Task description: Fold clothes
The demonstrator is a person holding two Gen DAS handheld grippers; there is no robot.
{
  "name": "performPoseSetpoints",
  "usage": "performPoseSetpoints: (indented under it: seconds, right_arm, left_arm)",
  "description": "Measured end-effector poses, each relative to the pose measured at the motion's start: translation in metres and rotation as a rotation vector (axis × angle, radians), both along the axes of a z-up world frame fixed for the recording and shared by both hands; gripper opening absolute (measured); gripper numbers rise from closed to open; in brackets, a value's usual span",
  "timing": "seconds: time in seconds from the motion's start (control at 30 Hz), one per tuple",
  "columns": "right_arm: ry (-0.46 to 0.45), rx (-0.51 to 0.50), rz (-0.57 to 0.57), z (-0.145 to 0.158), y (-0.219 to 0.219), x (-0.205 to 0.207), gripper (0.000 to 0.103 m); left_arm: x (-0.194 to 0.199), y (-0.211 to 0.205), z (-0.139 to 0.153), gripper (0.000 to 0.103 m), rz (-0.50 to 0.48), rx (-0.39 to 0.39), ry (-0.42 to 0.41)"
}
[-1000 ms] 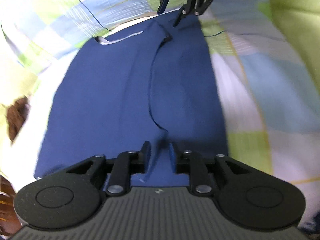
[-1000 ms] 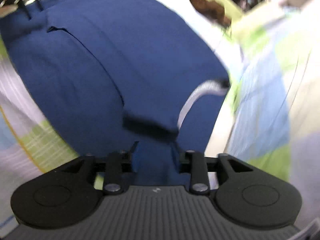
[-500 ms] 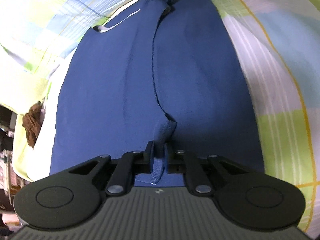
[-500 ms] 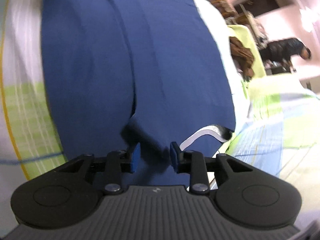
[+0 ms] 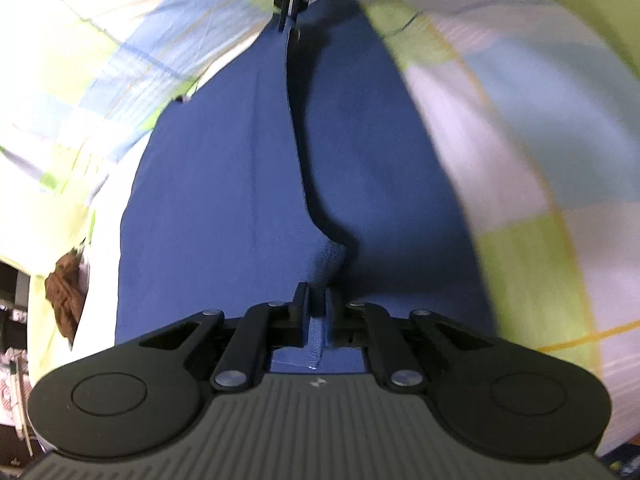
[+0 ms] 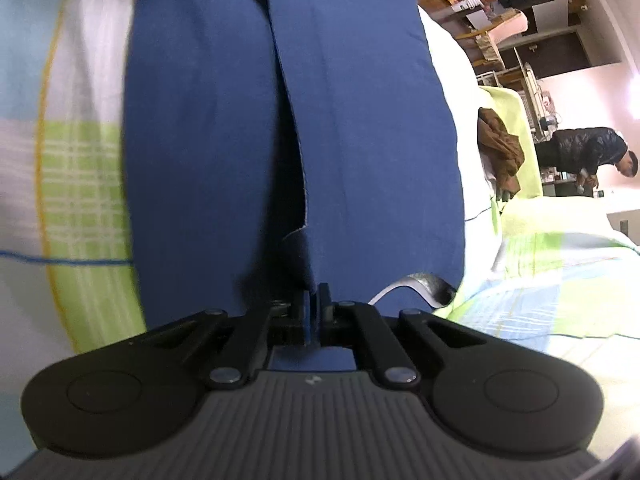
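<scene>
A blue garment [image 5: 224, 200] lies spread over a checked bedsheet [image 5: 520, 128] of green, pale blue and white, filling the middle of both wrist views. The left gripper [image 5: 318, 300] sits at six o'clock in its own view, its jaws closed tight on a raised pinch of the blue cloth, with a sliver of fabric poking out behind the fingers. From that pinch a dark folded edge runs toward twelve o'clock, where the right gripper [image 5: 289, 20] grips the far end of the same edge. In the right wrist view the right gripper [image 6: 314, 300] is likewise clamped on the garment's edge at six o'clock, and the fold line runs up to twelve o'clock. A pale strip [image 6: 412, 284] of the garment curls out at about four o'clock. A brown cloth [image 6: 500, 148] lies on the bed at two o'clock, and a person in a dark jacket [image 6: 580, 152] stands beyond it at three o'clock.
</scene>
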State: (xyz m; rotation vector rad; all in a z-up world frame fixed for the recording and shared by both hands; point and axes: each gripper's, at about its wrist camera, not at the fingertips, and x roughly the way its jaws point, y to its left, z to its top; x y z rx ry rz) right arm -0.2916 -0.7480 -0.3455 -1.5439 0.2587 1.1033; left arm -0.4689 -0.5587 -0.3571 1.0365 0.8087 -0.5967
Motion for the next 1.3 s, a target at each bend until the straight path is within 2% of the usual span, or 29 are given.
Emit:
performPoseSetpoints:
  seconds: [0.2, 0.4, 0.67, 0.77, 0.93, 1.1, 1.2, 1.27, 1.3]
  right_arm:
    - [0.040, -0.033, -0.027, 0.001, -0.016, -0.011, 0.001]
    - [0.048, -0.013, -0.055, 0.004, -0.021, -0.022, 0.002]
    - [0.060, -0.015, -0.091, -0.004, -0.019, -0.030, 0.002]
    - [0.065, -0.017, -0.099, -0.010, -0.017, -0.029, 0.002]
    - [0.056, -0.011, -0.112, -0.002, -0.021, -0.035, 0.002]
    - [0.065, -0.026, -0.124, -0.009, -0.024, -0.041, 0.002]
    - [0.027, -0.094, -0.138, -0.031, -0.014, -0.043, 0.006]
    - [-0.028, -0.126, -0.131, -0.039, -0.013, -0.052, 0.007]
    - [-0.009, -0.131, -0.180, -0.035, -0.013, -0.054, 0.005]
  left_arm:
    - [-0.027, -0.018, -0.001, 0.004, -0.035, -0.008, 0.021]
    - [-0.029, -0.018, 0.003, 0.004, -0.022, -0.033, 0.035]
    - [-0.029, -0.026, -0.015, 0.004, -0.027, -0.010, 0.046]
    - [-0.029, -0.026, -0.011, 0.004, -0.018, -0.036, 0.050]
    - [-0.033, -0.025, -0.008, 0.004, -0.030, -0.049, 0.065]
    - [-0.034, -0.030, -0.023, 0.005, -0.033, -0.015, 0.083]
    - [-0.041, -0.033, -0.031, 0.004, -0.073, 0.018, 0.074]
    - [-0.046, -0.029, -0.020, 0.006, -0.099, -0.014, 0.131]
    - [-0.049, -0.025, -0.013, 0.013, -0.103, -0.042, 0.177]
